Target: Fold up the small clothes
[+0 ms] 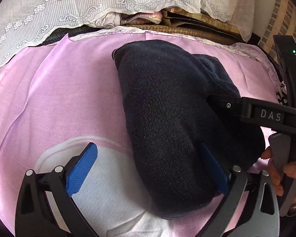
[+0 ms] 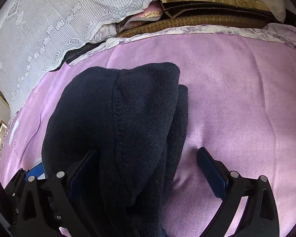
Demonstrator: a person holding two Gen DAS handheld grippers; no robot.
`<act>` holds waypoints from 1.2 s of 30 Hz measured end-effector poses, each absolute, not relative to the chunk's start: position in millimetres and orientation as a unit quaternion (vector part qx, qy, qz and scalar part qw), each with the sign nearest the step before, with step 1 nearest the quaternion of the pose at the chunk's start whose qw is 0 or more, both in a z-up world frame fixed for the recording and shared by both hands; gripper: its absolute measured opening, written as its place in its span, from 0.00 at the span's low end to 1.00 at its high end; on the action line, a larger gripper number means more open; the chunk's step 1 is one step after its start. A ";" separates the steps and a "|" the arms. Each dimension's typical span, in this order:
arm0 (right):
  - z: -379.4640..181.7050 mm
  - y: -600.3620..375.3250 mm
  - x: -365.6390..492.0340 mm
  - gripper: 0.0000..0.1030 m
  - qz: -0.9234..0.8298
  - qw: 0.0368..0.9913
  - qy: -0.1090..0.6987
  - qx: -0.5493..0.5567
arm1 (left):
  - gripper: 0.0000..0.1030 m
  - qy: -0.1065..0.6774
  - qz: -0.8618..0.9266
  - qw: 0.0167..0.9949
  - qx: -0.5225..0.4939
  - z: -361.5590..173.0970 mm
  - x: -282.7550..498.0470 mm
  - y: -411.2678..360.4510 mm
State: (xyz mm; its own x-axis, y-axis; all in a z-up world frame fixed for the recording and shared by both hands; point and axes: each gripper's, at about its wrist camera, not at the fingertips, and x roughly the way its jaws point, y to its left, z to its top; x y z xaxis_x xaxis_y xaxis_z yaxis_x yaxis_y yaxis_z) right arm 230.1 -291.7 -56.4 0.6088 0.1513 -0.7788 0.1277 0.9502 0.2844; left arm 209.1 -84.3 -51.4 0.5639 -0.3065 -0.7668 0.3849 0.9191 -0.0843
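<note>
Lying as a thick dark-navy knitted garment (image 1: pixel 167 118), already doubled over on itself, the task's thing is found on the pink sheet (image 1: pixel 69 90), running from about 12 o'clock down to 6 o'clock in the left wrist view. A second layer is seen projecting at its 3 o'clock edge, so the fold is judged part-done, not flat.

The left gripper (image 1: pixel 148 169) is held at the near end of the bundle, at 6 o'clock. Its fingers are spread wide: one blue pad (image 1: pixel 82 169) is seen clear over the white patch (image 1: pixel 112 187) of the sheet, the other at the garment's 4 o'clock flank, partly hidden by knit. No pinch is seen; the stance is judged to straddle the end, ready to press or take hold.

The right gripper (image 2: pixel 148 175) is likewise spread. One finger is partly buried against the knit at 7 o'clock, the other is seen over bare sheet at 5 o'clock, apart from the cloth. In the left view it enters from 3 o'clock with a hand (image 1: pixel 286 175) on its handle.

Beyond the sheet, at 11 to 12 o'clock, a white lace cloth (image 2: pixel 49 29) is draped over stacked items.
</note>
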 end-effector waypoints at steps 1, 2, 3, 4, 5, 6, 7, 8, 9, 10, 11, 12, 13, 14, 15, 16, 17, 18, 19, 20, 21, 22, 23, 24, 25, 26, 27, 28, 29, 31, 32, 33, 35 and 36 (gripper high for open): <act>-53.8 -292.1 227.3 0.97 0.005 0.884 0.439 0.163 | 0.96 0.422 -0.195 0.884 0.043 -49.6 208.2 -82.7; -49.2 -292.4 222.6 0.97 0.002 0.888 0.428 0.166 | 0.96 0.417 -0.194 0.887 0.039 -46.3 205.6 -80.1; -42.9 -292.9 218.3 0.97 -0.002 0.895 0.416 0.161 | 0.96 0.407 -0.192 0.892 0.036 -41.2 201.9 -76.7; -34.8 -292.0 214.9 0.96 -0.002 0.904 0.400 0.153 | 0.96 0.397 -0.187 0.898 0.036 -35.2 197.8 -73.8; -26.5 -290.7 211.3 0.96 0.002 0.911 0.385 0.148 | 0.96 0.385 -0.182 0.904 0.042 -28.4 193.7 -72.0; -18.9 -288.6 208.8 0.97 0.007 0.917 0.372 0.145 | 0.96 0.369 -0.174 0.912 0.049 -21.8 191.0 -70.8; -12.7 -287.0 208.0 0.97 0.013 0.920 0.363 0.145 | 0.96 0.354 -0.163 0.919 0.056 -15.4 189.3 -69.9; -8.4 -284.4 208.5 0.97 0.020 0.922 0.357 0.147 | 0.96 0.342 -0.152 0.925 0.057 -10.2 189.3 -68.2; -5.4 -281.8 211.4 0.97 0.028 0.922 0.356 0.147 | 0.96 0.339 -0.149 0.928 0.052 -6.4 191.8 -66.6; -3.8 -278.6 215.4 0.97 0.032 0.922 0.357 0.143 | 0.96 0.340 -0.150 0.927 0.044 -4.4 196.1 -64.9; -3.4 -274.9 219.4 0.97 0.033 0.923 0.358 0.137 | 0.96 0.344 -0.149 0.926 0.039 -4.2 201.6 -64.0; -3.0 -271.4 224.2 0.97 0.032 0.924 0.360 0.130 | 0.96 0.346 -0.142 0.927 0.039 -5.6 207.3 -64.1; -3.7 -267.9 229.7 0.97 0.030 0.924 0.360 0.122 | 0.96 0.347 -0.135 0.927 0.042 -7.8 212.3 -64.7; -4.1 -265.6 234.4 0.97 0.030 0.925 0.361 0.117 | 0.96 0.348 -0.130 0.927 0.048 -10.3 216.5 -66.1; -5.4 -263.7 239.2 0.97 0.032 0.924 0.363 0.114 | 0.96 0.347 -0.129 0.927 0.054 -13.1 220.0 -67.6; -7.8 -261.3 241.7 0.97 0.034 0.924 0.365 0.112 | 0.96 0.345 -0.129 0.928 0.057 -15.0 222.3 -69.0; -9.8 -258.9 246.2 0.97 0.033 0.923 0.368 0.108 | 0.96 0.343 -0.130 0.928 0.061 -15.8 222.7 -69.7; -11.8 -257.9 249.2 0.97 0.031 0.922 0.371 0.104 | 0.96 0.340 -0.131 0.929 0.065 -16.0 224.3 -71.3; -14.8 -257.7 252.9 0.97 0.028 0.921 0.375 0.100 | 0.96 0.337 -0.131 0.930 0.069 -16.1 225.5 -72.7; -18.3 -257.8 256.0 0.96 0.025 0.919 0.380 0.098 | 0.96 0.335 -0.131 0.930 0.073 -16.7 226.5 -74.1; -22.2 -258.1 258.3 0.96 0.023 0.917 0.385 0.097 | 0.96 0.334 -0.132 0.930 0.077 -17.8 227.0 -74.9; -26.1 -258.6 260.2 0.97 0.022 0.916 0.389 0.096 | 0.96 0.334 -0.132 0.930 0.081 -19.5 227.5 -75.9; -30.1 -259.1 261.5 0.97 0.022 0.914 0.394 0.097 | 0.96 0.334 -0.133 0.929 0.084 -21.2 228.6 -77.3; -33.4 -259.9 262.5 0.97 0.022 0.912 0.397 0.099 | 0.96 0.335 -0.133 0.929 0.087 -22.9 229.4 -78.5; -35.9 -261.0 263.6 0.97 0.023 0.911 0.399 0.100 | 0.96 0.335 -0.132 0.928 0.090 -24.3 229.6 -79.8; -37.8 -261.2 263.8 0.97 0.023 0.911 0.400 0.100 | 0.96 0.337 -0.131 0.928 0.094 -26.2 230.3 -81.2; -39.8 -261.1 264.3 0.97 0.022 0.911 0.401 0.097 | 0.96 0.338 -0.129 0.927 0.096 -28.3 230.6 -82.7; -42.2 -260.7 264.8 0.97 0.021 0.911 0.402 0.094 | 0.96 0.338 -0.128 0.927 0.099 -30.6 230.7 -83.5; -44.1 -260.9 265.3 0.97 0.020 0.911 0.402 0.094 | 0.96 0.340 -0.128 0.926 0.100 -32.4 231.2 -84.3; -46.1 -260.6 265.3 0.97 0.019 0.911 0.401 0.092 | 0.96 0.348 -0.133 0.923 0.093 -34.6 234.2 -82.9; -46.3 -260.3 265.1 0.97 0.018 0.912 0.400 0.090 | 0.96 0.352 -0.136 0.922 0.089 -35.6 236.0 -81.8; -46.4 -260.3 265.2 0.97 0.018 0.912 0.400 0.089 | 0.96 0.355 -0.138 0.921 0.086 -36.4 237.1 -80.9; -46.4 -260.8 265.7 0.97 0.018 0.912 0.399 0.089 | 0.96 0.354 -0.137 0.921 0.087 -36.9 237.1 -81.1; -46.4 -260.8 265.4 0.97 0.019 0.913 0.398 0.090 | 0.96 0.352 -0.135 0.922 0.090 -36.8 236.2 -82.0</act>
State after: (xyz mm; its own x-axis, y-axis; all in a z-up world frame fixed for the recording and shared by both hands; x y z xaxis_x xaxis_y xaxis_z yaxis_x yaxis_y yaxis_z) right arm 265.4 -260.8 -46.4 0.6821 0.1067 -0.7234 0.0371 0.9830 0.1800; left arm 236.2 -82.0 -36.8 0.7154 -0.1847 -0.6738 0.3120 0.9474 0.0716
